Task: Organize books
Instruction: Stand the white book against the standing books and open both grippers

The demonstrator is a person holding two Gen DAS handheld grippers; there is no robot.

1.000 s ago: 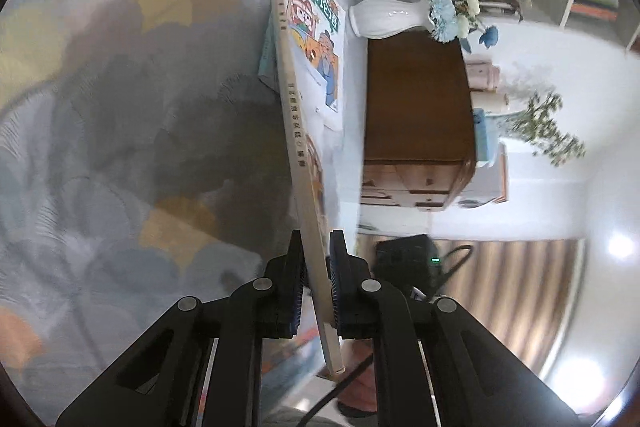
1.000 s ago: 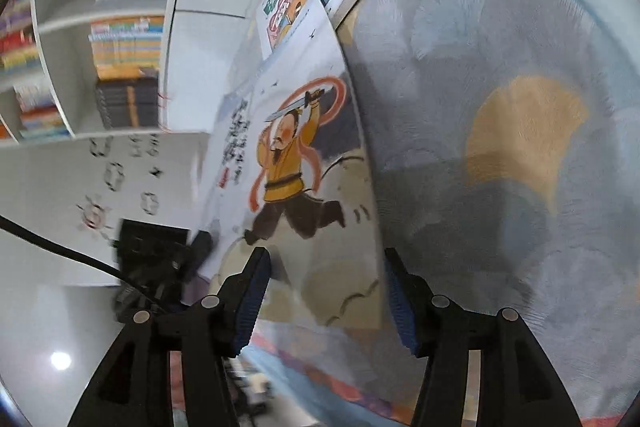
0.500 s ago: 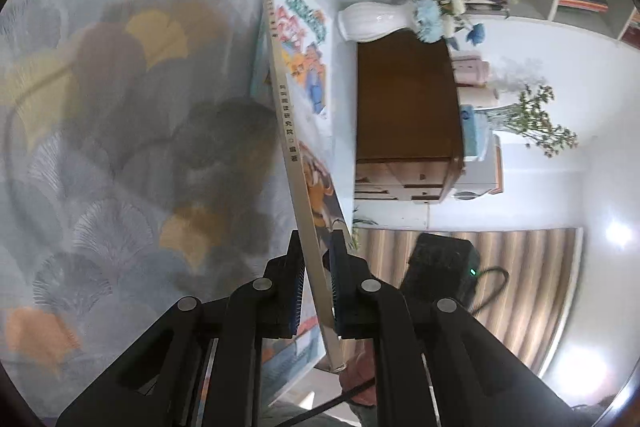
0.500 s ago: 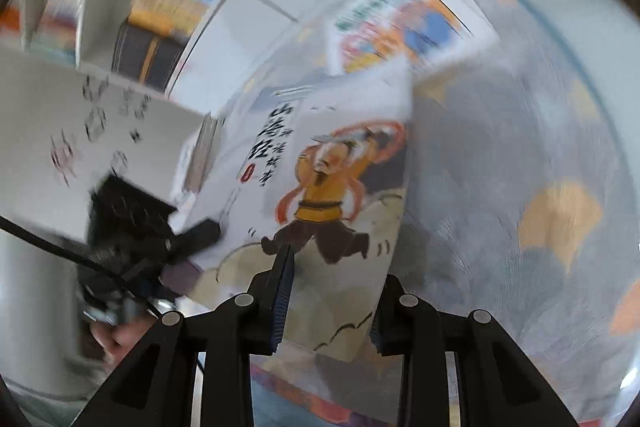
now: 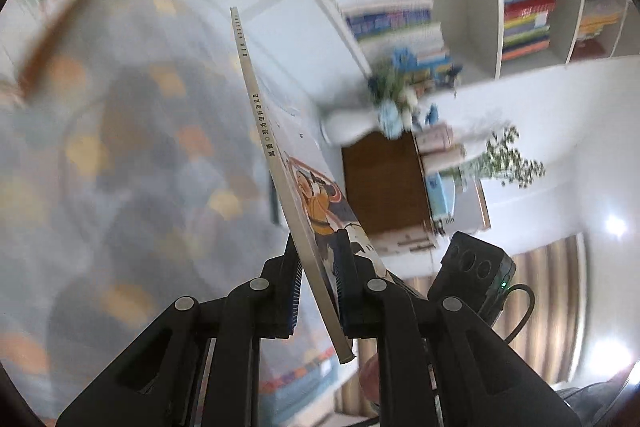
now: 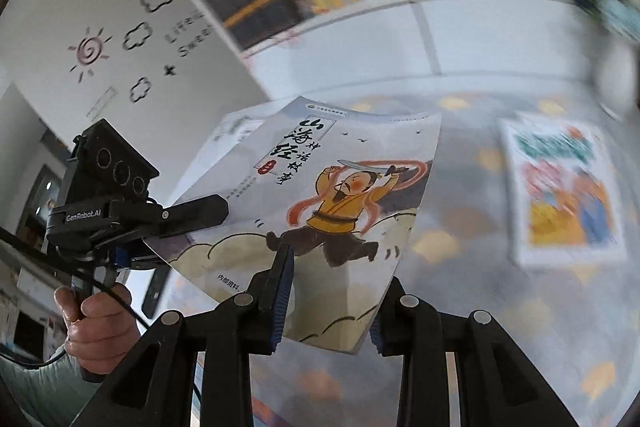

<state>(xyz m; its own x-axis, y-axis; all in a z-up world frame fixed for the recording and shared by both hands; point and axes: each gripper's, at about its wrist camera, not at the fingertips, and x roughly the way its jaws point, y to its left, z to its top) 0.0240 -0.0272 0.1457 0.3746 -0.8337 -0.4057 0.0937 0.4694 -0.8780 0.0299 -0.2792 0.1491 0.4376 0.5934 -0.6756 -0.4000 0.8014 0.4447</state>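
The picture book, its cover showing a sword-waving figure in a yellow tunic, is held up in the air above the patterned rug, clear of it and tilted. The left hand-held gripper pinches the book close to its spine edge, one pad on each cover; from the left wrist view the spine runs away from the pads as a thin grey strip with printed characters. In the right wrist view that same gripper reaches in from the left of the book, with a person's hand wrapped round its handle. The right hand-held gripper has the book's lower edge between its jaws, which have just closed in; its left pad lies against the cover, while the right pad is hidden behind the book's corner, so a firm pinch cannot be confirmed by sight alone. A second picture book lies flat on the rug to the right of the held book, blurred. Beyond the book stands a white bookshelf packed with volumes.
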